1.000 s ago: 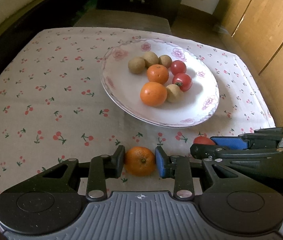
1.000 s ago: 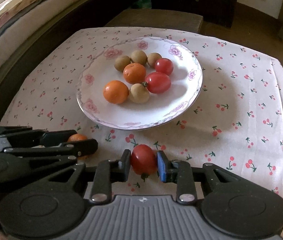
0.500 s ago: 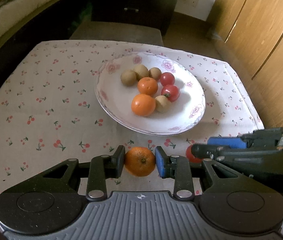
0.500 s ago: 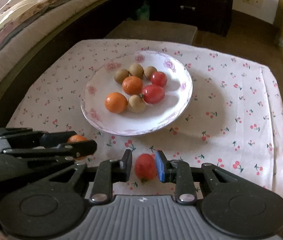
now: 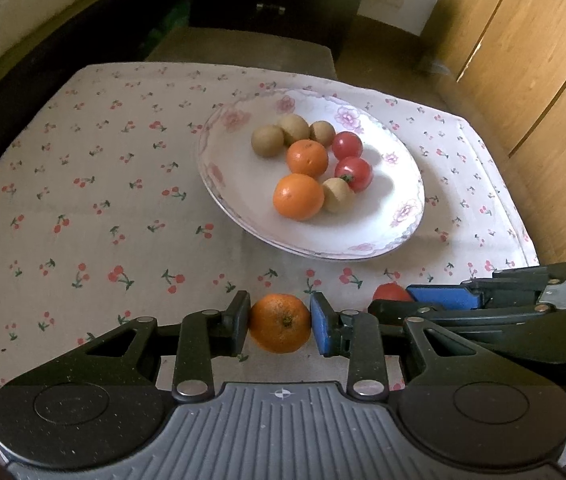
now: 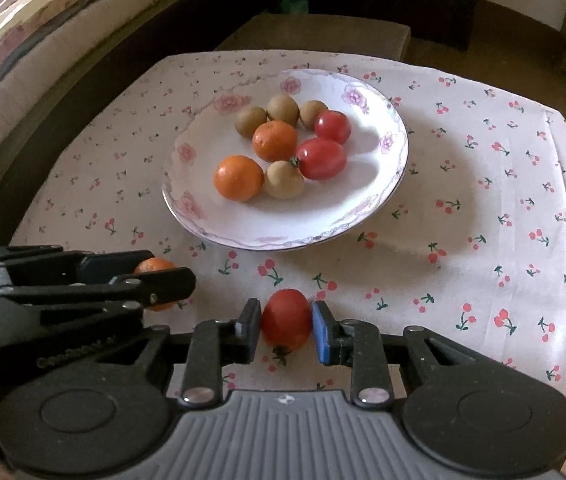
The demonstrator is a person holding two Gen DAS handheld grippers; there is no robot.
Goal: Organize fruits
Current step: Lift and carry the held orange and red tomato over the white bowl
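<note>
**Two fruits pinched just short of the plate**

A small round orange mandarin (image 5: 280,323) sits pinched in the left hand-held gripper (image 5: 280,326), on the near side of the white floral-rimmed china plate (image 5: 243,200). Beside it, the right hand-held gripper (image 6: 286,322) pinches an oval red tomato (image 6: 285,320). The plate holds two mandarins, two tomatoes and four brown round fruits on the cherry-print cloth-covered counter (image 5: 83,208).

We are looking steeply down along each gripper's fingers from close above the tablecloth (image 5: 103,184); both views are sharing the plate (image 5: 399,236) ahead.
</note>
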